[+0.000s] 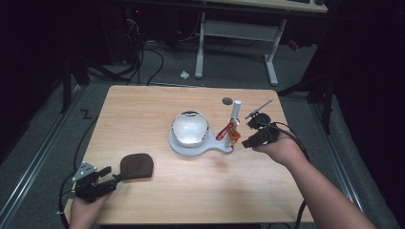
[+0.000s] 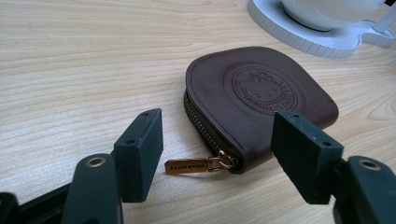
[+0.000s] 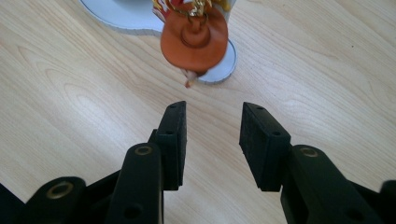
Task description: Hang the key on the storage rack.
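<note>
High view gives us the whole wooden table (image 1: 157,102): our left gripper (image 1: 106,175) sits near the front left corner, its tips just short of a brown leather coin pouch (image 1: 137,165), and our right gripper (image 1: 251,132) hangs at the right, beside a white stand (image 1: 191,146) that carries a white bowl (image 1: 190,128).

In the left gripper view we can read the pouch (image 2: 254,100) best. Its lid bears an embossed round seal with a cat-like cartoon face and a ring of lettering too fine for us to read. The brass zip pull (image 2: 188,165) lies flat on the wood, pointing toward our left jaw, and its stamped words look like "HELLO KITTY". Our left jaws stand spread wide, nothing between the pads; the pouch's near corner lies just ahead of the gap, closer to the right jaw.

In the right gripper view our jaws are parted and pinch nothing, with bare wood between them. Just ahead dangles a round orange leather charm (image 3: 194,39) over the small rounded lobe of the stand's base (image 3: 223,65).

For room: the pouch lies well inside the front edge, with open wood to its right and behind it. The stand's post (image 1: 235,114) and the red and orange trinkets (image 1: 227,131) hung on it crowd the space in front of our right gripper. A small dark disc (image 1: 227,100) lies near the far edge, well apart.
</note>
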The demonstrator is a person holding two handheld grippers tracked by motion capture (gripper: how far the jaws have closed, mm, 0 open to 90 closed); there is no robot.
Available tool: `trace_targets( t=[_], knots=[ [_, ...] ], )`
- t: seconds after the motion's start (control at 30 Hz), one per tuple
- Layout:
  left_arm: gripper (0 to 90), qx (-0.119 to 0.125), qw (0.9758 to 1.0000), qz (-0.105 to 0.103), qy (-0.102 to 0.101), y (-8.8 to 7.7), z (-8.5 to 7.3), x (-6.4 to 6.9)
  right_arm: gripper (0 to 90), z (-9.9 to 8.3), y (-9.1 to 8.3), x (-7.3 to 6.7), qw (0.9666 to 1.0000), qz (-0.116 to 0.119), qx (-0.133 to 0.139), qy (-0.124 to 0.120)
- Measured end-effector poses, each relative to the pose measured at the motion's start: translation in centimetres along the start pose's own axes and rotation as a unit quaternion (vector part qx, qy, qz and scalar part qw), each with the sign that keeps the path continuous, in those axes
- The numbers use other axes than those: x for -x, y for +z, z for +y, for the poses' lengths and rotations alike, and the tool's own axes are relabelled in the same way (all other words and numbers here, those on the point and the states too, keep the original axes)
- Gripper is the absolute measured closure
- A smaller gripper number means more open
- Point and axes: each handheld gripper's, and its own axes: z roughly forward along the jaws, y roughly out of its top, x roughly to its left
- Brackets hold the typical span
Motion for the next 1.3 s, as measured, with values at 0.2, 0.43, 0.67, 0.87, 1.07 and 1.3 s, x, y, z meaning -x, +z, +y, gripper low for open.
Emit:
trace_targets(
  t=[0.2, 0.43, 0.67, 0.87, 1.07, 1.3],
  knots=[
    [34.5, 0.002, 1.0, -0.001, -0.003, 0.0, 0.0, 0.0, 62.1, -1.3, -0.3, -0.1, 1.0, -0.004, 0.005, 0.002],
    [34.6, 0.004, 1.0, -0.002, -0.005, 0.0, 0.0, 0.2, 62.3, -3.4, 0.7, -0.4, 0.9999, -0.013, 0.007, 0.002],
    [34.6, 0.001, 1.0, -0.003, -0.005, 0.0, 0.0, 0.2, 61.2, -5.7, 2.4, -0.8, 0.9995, -0.026, 0.019, 0.004],
    [34.8, 0.0, 1.0, -0.006, -0.007, 0.1, 0.1, 0.3, 56.5, -7.8, 3.8, -1.7, 0.9974, -0.054, 0.049, -0.005],
    [35.0, -0.002, 0.9999, -0.009, -0.008, 0.2, 0.0, 0.4, 56.3, -10.0, 5.5, -2.5, 0.9957, -0.051, 0.076, 0.002],
    [35.1, -0.001, 0.9999, -0.008, -0.01, 0.2, 0.0, 0.4, 56.4, -12.3, 7.4, -3.0, 0.9921, -0.06, 0.109, 0.015]
  ],
)
